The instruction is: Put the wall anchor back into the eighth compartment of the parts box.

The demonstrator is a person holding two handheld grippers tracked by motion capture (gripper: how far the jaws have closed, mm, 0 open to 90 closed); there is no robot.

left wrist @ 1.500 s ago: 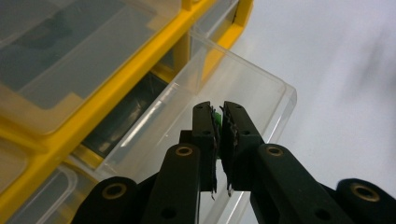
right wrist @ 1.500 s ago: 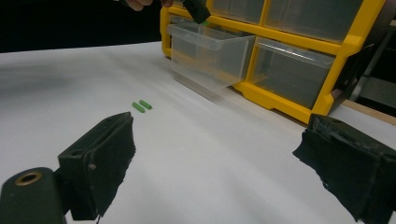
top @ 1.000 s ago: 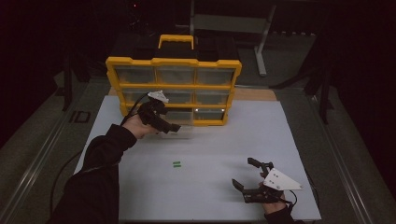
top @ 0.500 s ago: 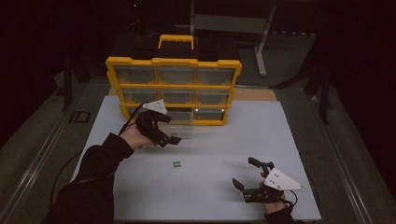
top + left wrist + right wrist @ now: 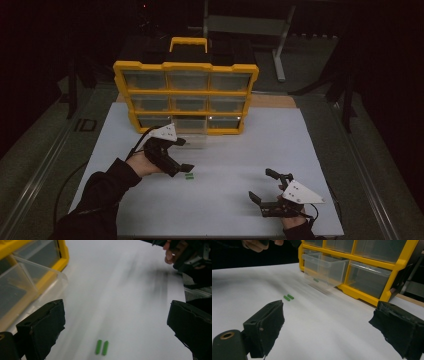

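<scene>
On the white table point(image 5: 300, 150) stood a yellow drawer cabinet point(image 5: 186, 95), one clear drawer point(image 5: 324, 270) pulled out. The left tongs point(image 5: 181, 155), jaws apart, hovered above two green pieces point(image 5: 102, 347); closing on them seemed next. The right tongs point(image 5: 264, 187) lay apart, idle.

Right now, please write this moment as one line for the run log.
left gripper: jaws open, above two green pieces | right gripper: jaws open, holding nothing | drawer: pulled out of yellow organizer
</scene>
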